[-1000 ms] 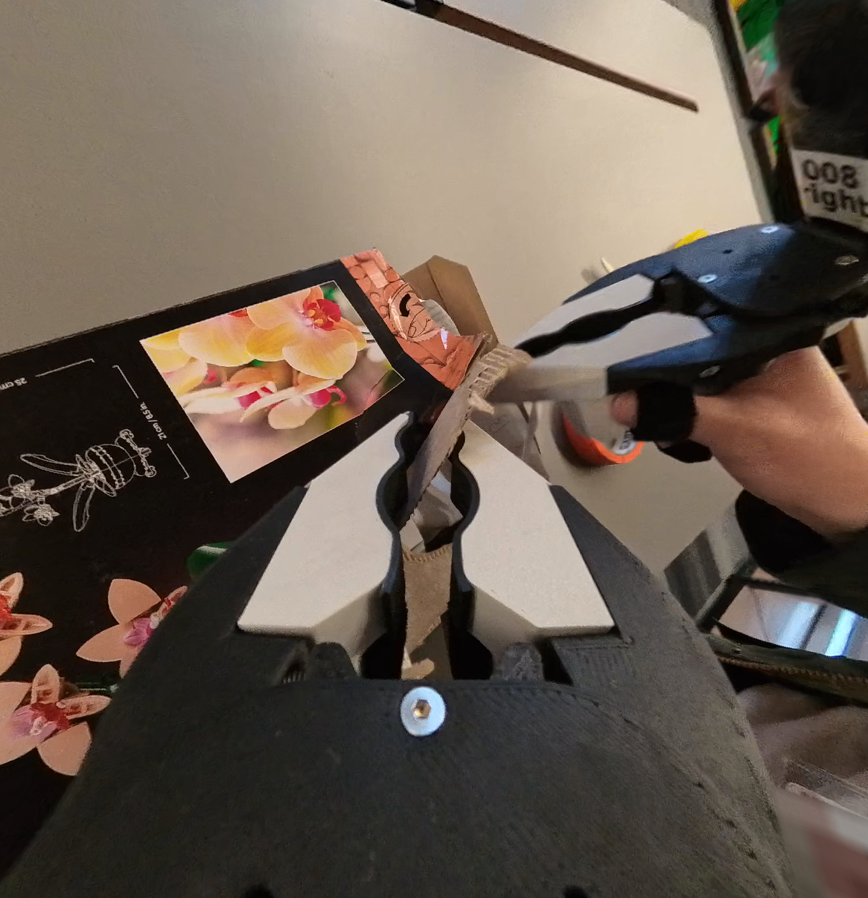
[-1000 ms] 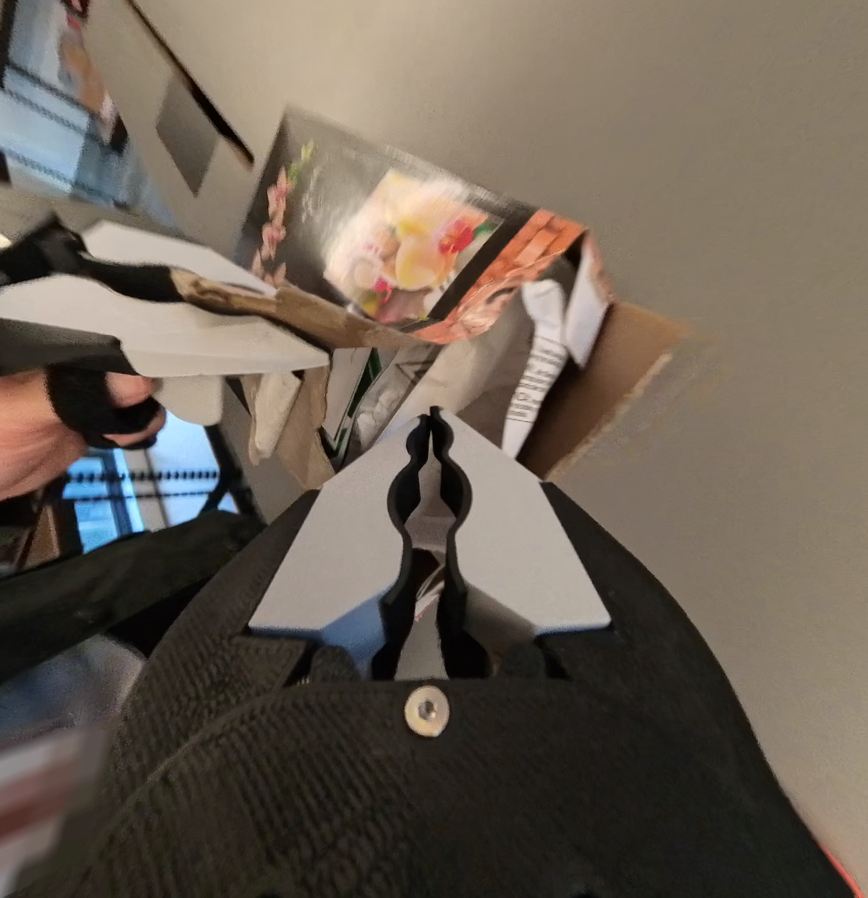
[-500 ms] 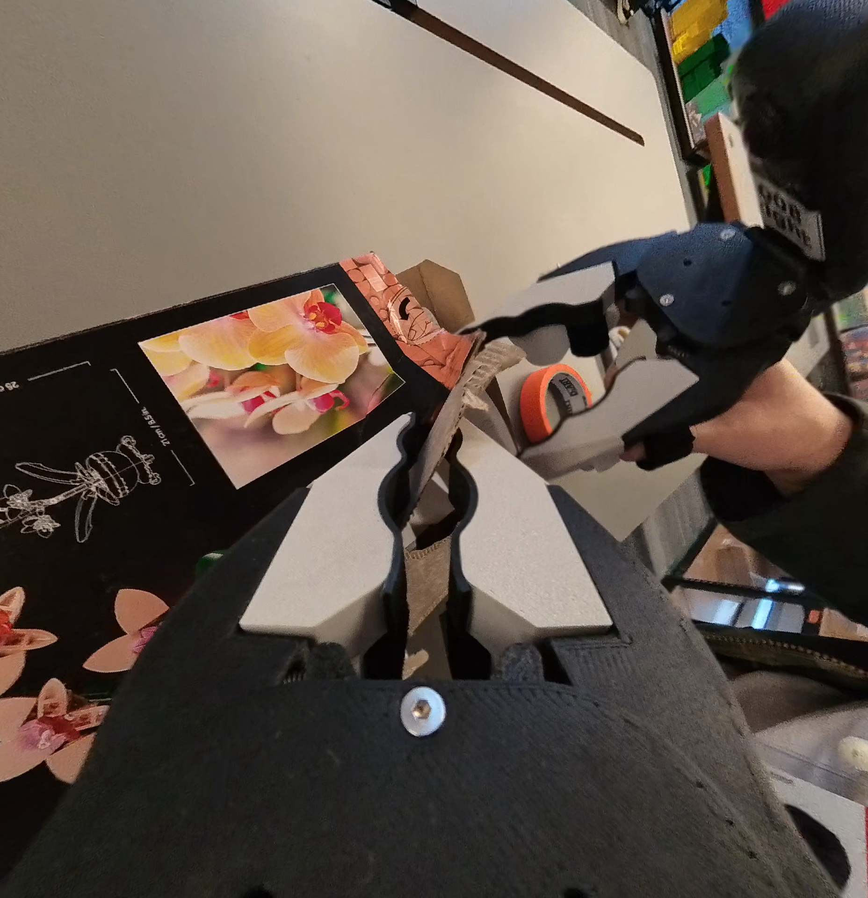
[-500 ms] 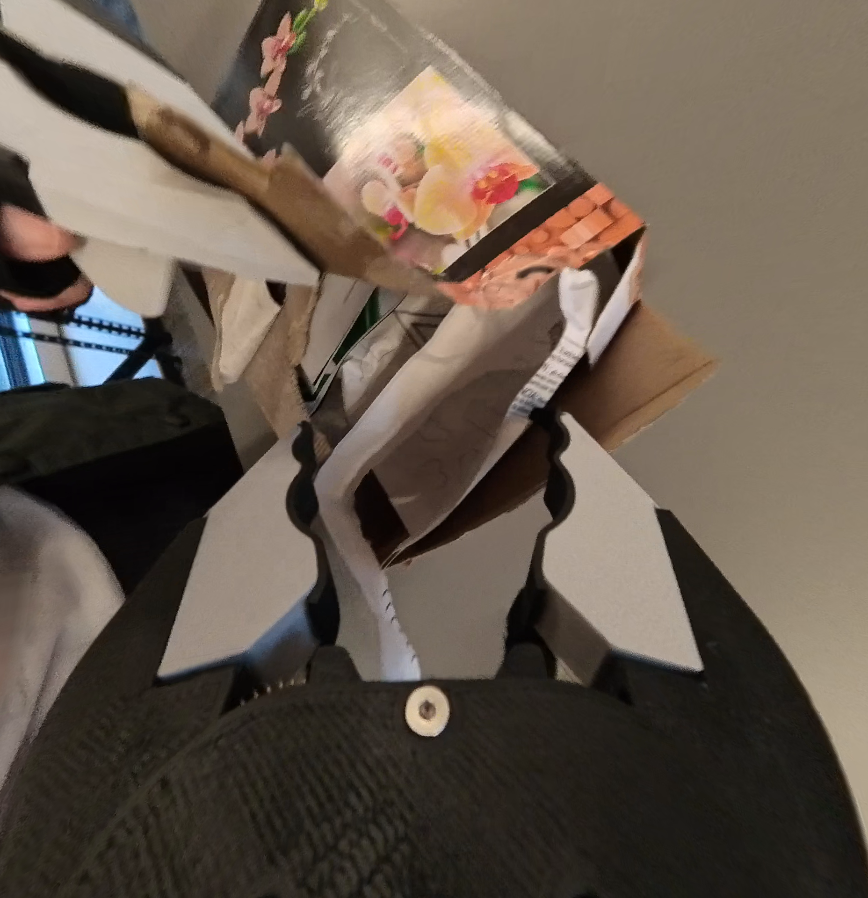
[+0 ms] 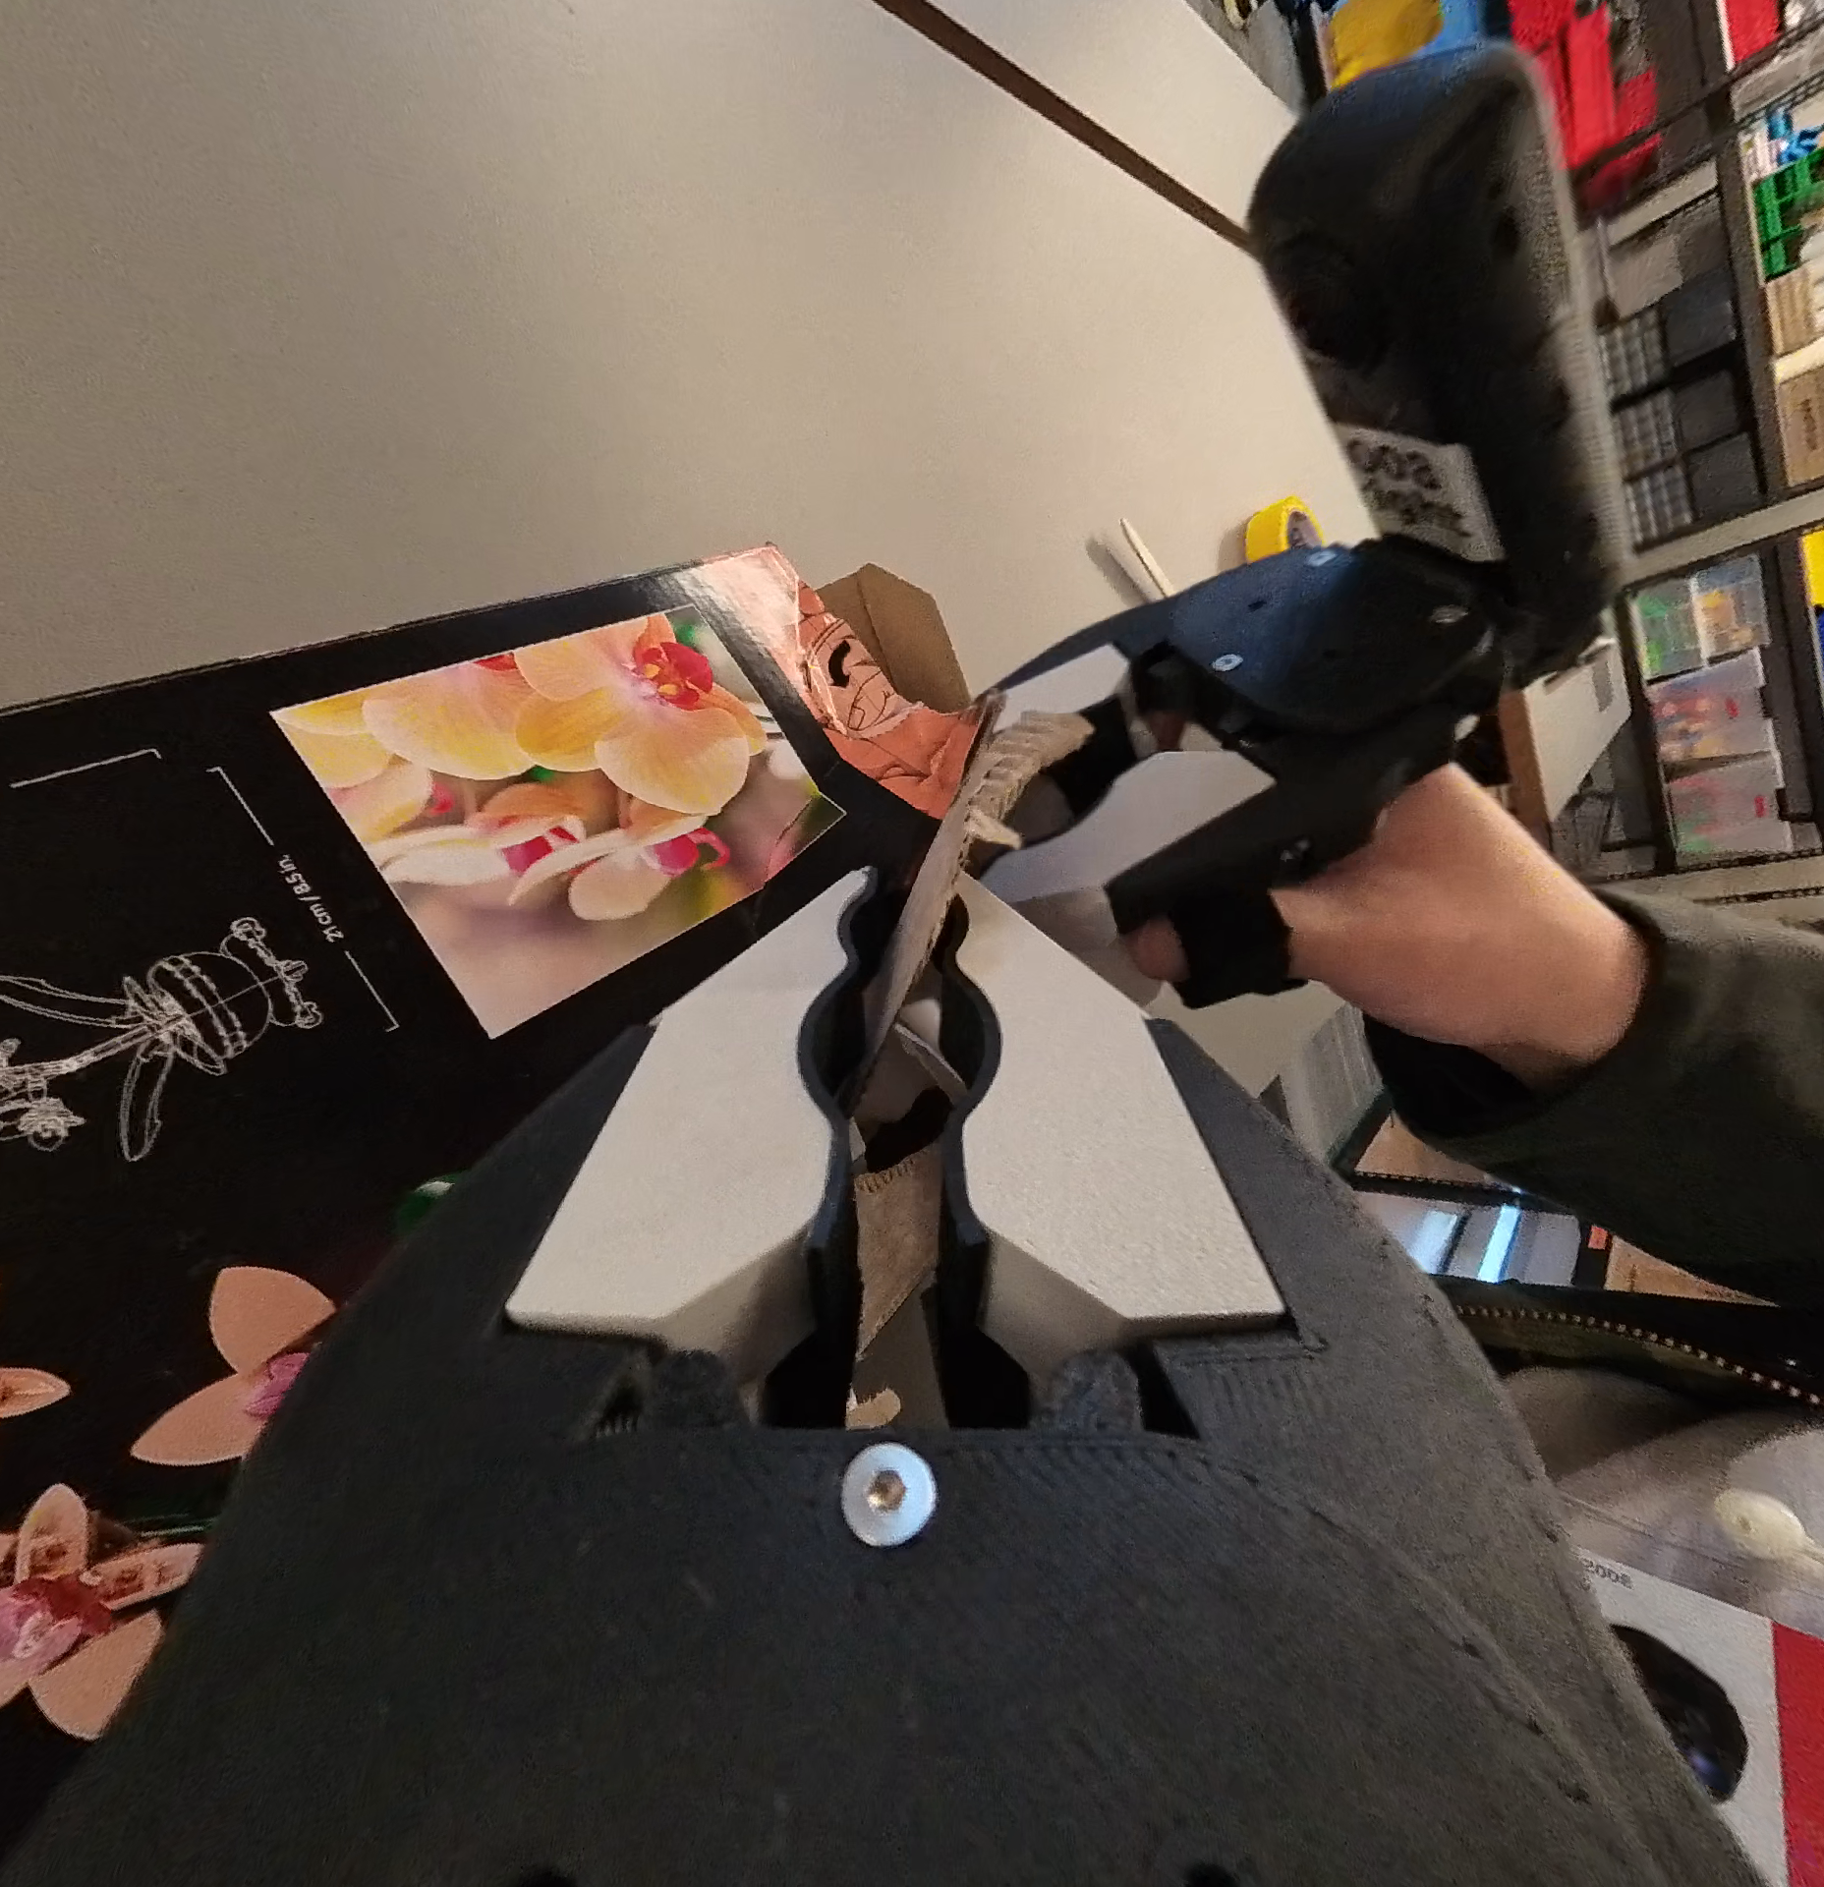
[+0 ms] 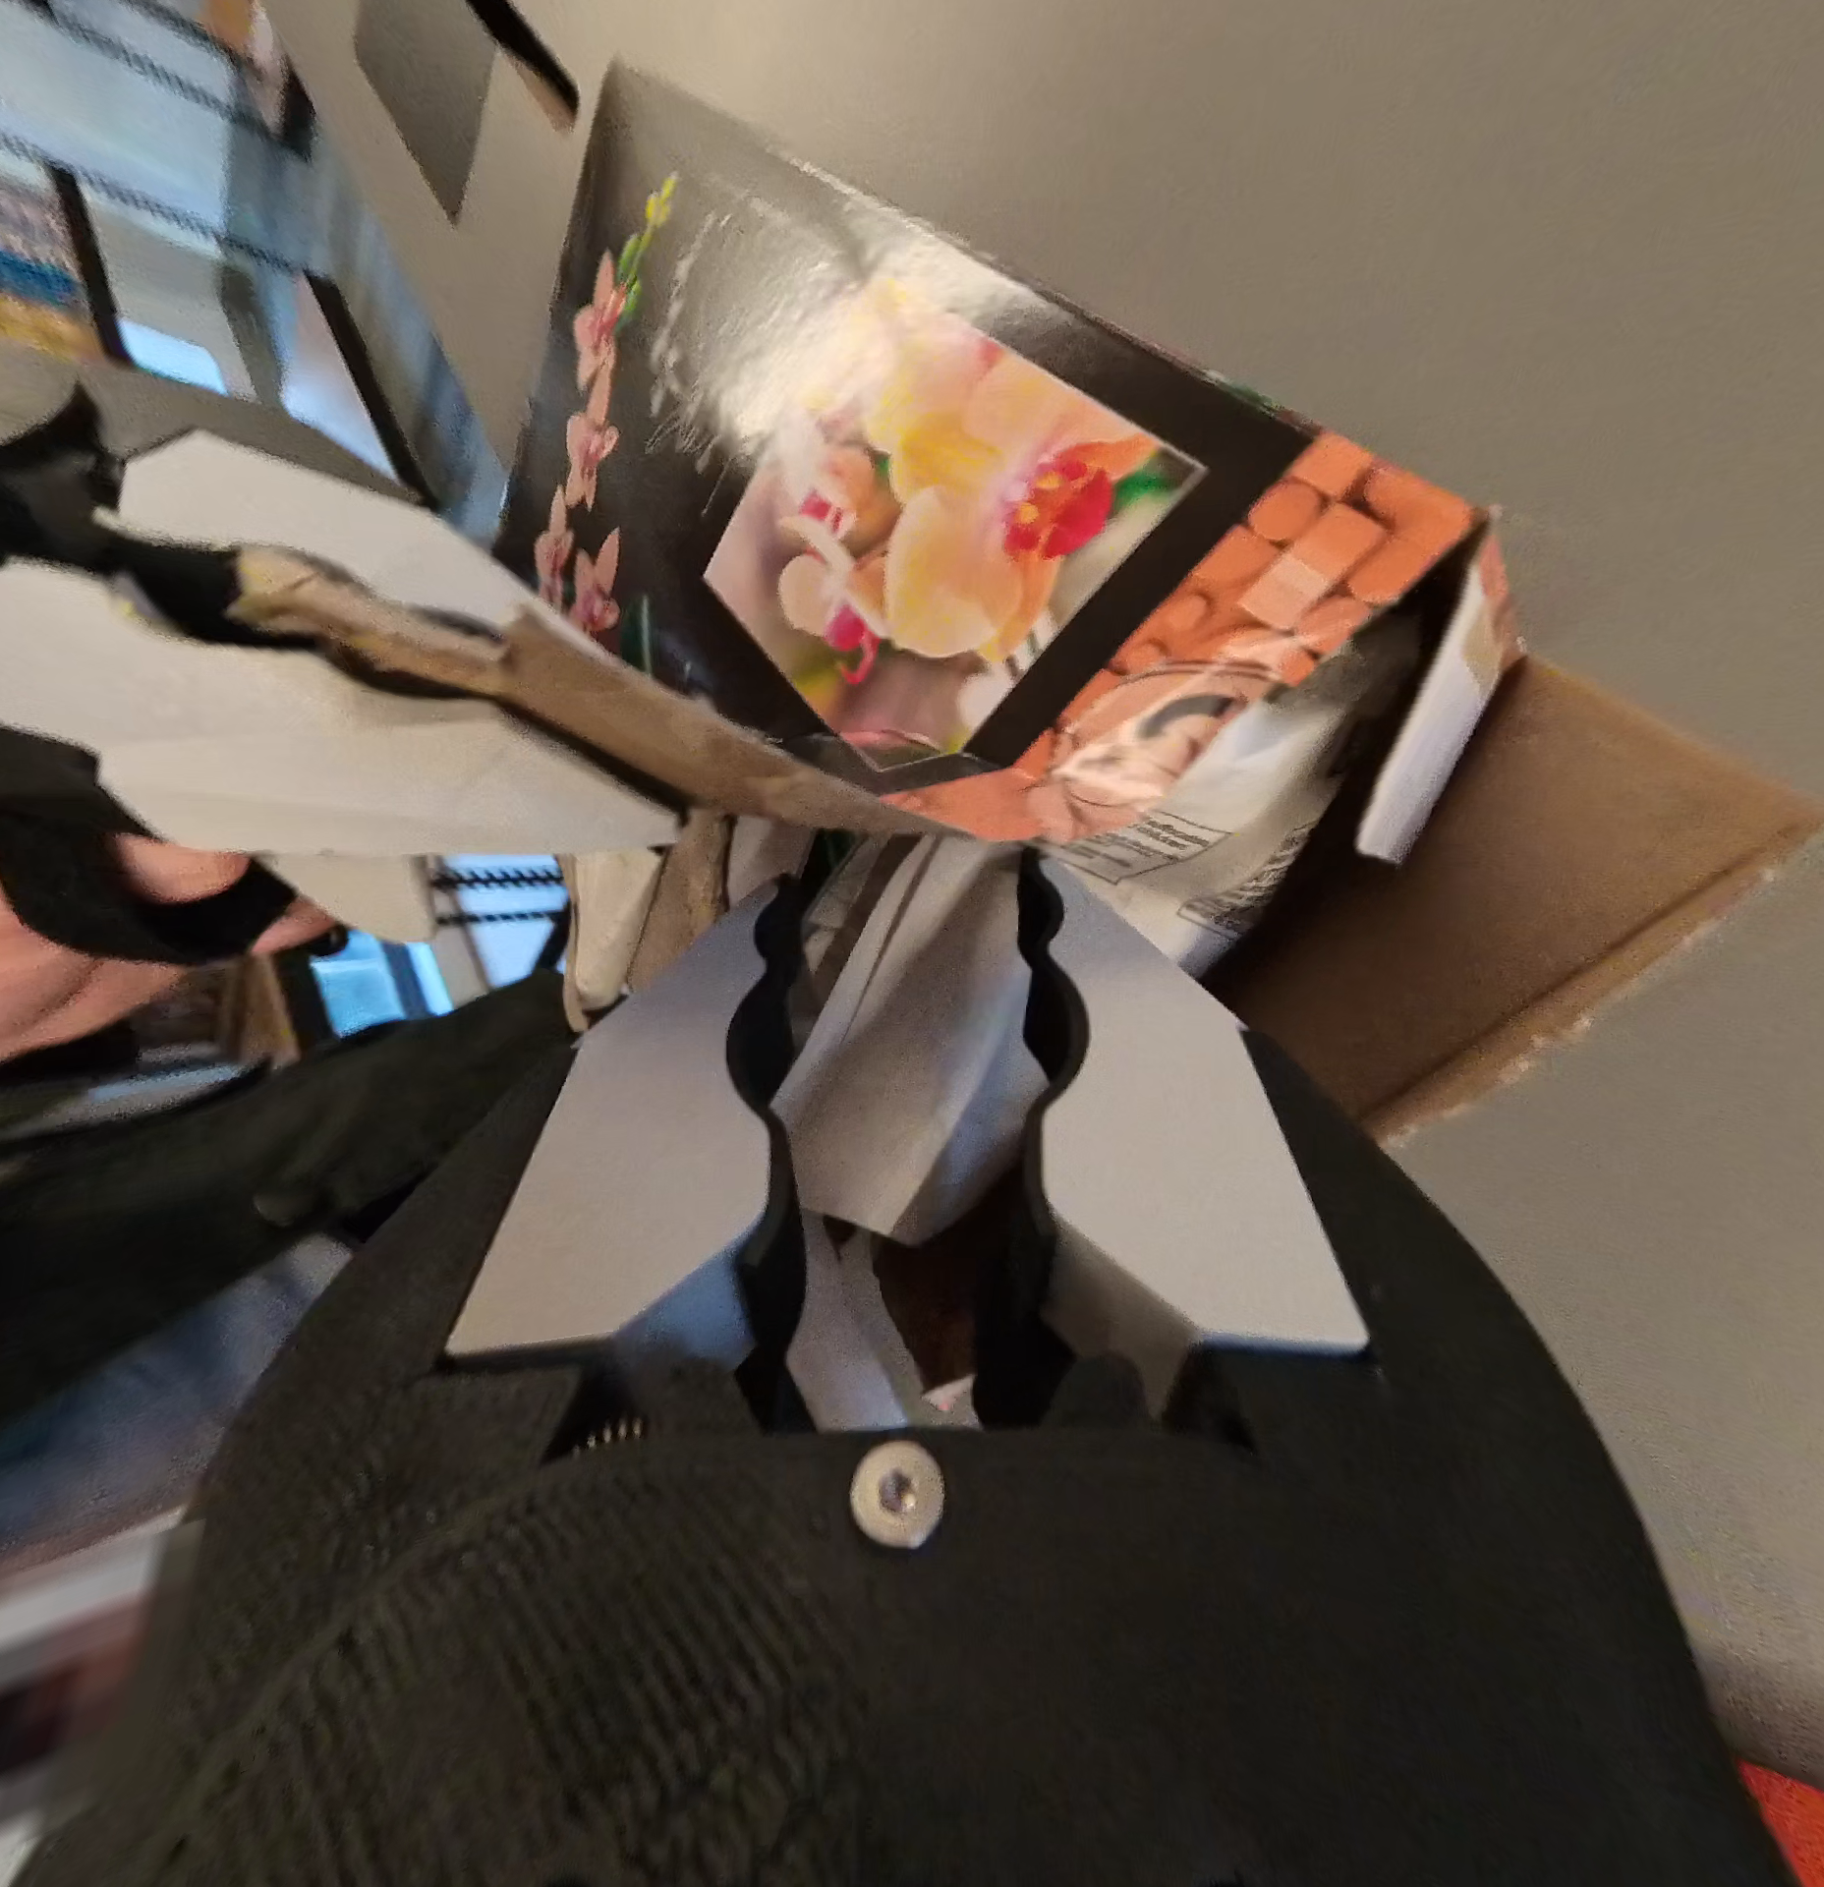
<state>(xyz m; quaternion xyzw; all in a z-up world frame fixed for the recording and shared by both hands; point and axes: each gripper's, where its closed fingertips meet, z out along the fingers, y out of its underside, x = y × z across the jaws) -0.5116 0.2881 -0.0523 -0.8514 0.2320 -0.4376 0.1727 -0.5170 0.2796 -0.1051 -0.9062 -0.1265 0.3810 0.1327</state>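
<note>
A black cardboard box (image 5: 224,919) printed with orchid pictures lies on a beige surface, its open end toward me. My left gripper (image 5: 913,899) is shut on the box's torn end flap (image 5: 949,817) and holds it aside. In the right wrist view, the box (image 6: 939,460) shows white paper bags in its mouth. My right gripper (image 6: 908,899) has its jaws half closed on one white paper bag (image 6: 918,1103) that sticks out of the opening. The right gripper also shows in the left wrist view (image 5: 1071,756) at the box mouth. The left gripper (image 6: 540,664) shows at the left, holding the flap (image 6: 683,735).
A brown inner flap (image 6: 1500,868) hangs open on the far side of the box. A second printed white bag (image 6: 1245,817) sits deeper inside. A yellow tape roll (image 5: 1286,531) lies on the beige table (image 5: 581,306). Shelves with coloured bins (image 5: 1755,408) stand at the right. Across from one pair of fingers to the other is roughly 5 cm.
My right gripper opened wide, moved into the box mouth, and has now closed in on the white paper bag. My left gripper kept its hold on the flap.
</note>
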